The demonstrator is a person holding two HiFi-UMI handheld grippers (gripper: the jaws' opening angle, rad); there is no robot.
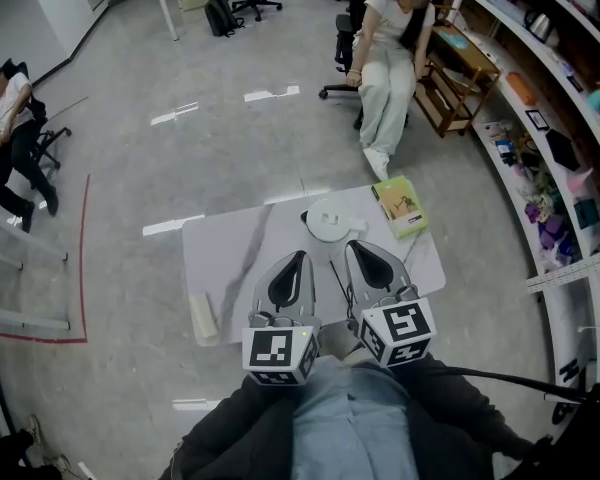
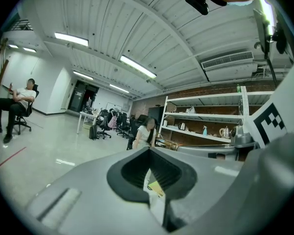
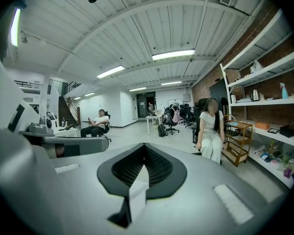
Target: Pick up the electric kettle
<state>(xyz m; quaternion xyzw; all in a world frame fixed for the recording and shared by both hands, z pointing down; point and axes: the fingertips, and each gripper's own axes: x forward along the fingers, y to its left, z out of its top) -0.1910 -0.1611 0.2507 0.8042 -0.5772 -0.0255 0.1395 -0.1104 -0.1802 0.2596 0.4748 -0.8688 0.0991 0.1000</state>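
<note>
The bench (image 1: 230, 258) carries the kettle (image 1: 328, 220) near its far edge, just beyond both grippers. The left gripper (image 1: 298, 260) and right gripper (image 1: 358, 251) each have their fingers pressed together on nothing. Unless they spread first, they will likely shove or tip the kettle. A thin cord (image 1: 335, 273) between them could snag, and the book (image 1: 401, 206) beside the kettle could get knocked.

The right gripper (image 3: 144, 155) has its jaws closed together, with nothing between them. Beyond it, a seated person (image 3: 209, 131) in white sits beside wall shelves (image 3: 264, 72).
</note>
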